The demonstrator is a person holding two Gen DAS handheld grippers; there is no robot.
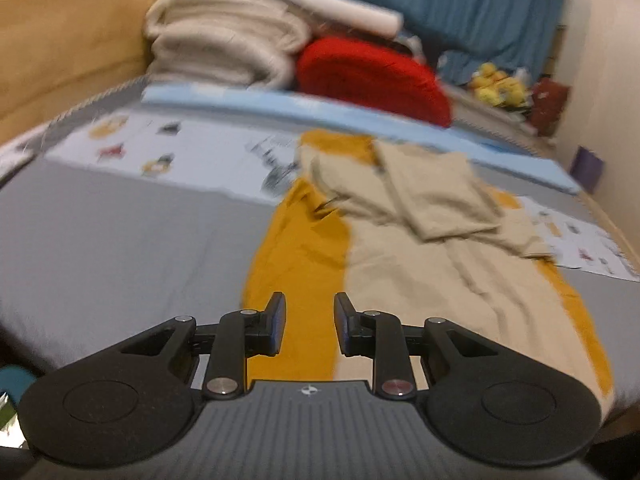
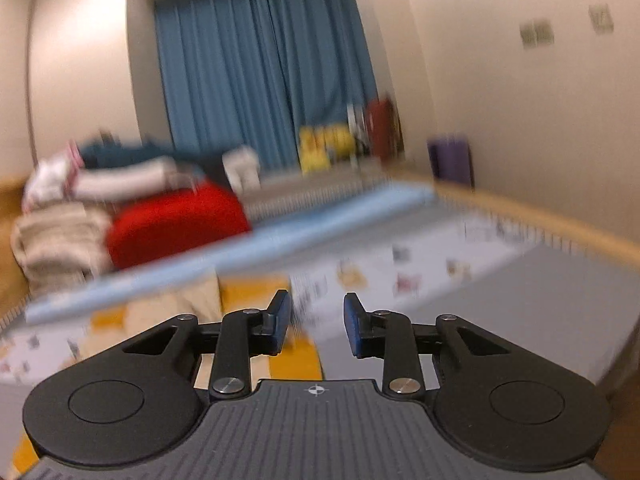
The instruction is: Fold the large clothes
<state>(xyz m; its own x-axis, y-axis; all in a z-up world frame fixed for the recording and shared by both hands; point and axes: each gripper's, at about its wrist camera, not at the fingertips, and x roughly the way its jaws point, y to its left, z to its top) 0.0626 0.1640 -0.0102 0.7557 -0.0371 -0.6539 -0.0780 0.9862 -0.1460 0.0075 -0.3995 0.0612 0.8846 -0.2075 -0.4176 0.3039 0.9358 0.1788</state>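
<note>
— Both hand-held grippers are seen released: the left gripper [image 1: 310, 322] is held with its blue-padded jaws apart and nothing between them, above the near end of a long mustard-yellow and beige cloth garment [image 1: 400, 240]. The right gripper [image 2: 316, 324] is likewise parted and empty.

— Where is the garment laid?

— It is spread lengthwise on the grey-covered bed [image 1: 120, 232], towards the right edge, with its far part folded back on itself near the light-blue printed sheet [image 1: 192, 148].

— Which step is judged to be in hand?

— An approach to the near hem, probably. Both near corners would next need to be pinched and carried forward.

— What is left unclear?

— Both views are blurred. From the right wrist only scraps of the garment are shown; its near hem is hidden behind the gripper bodies.
</note>
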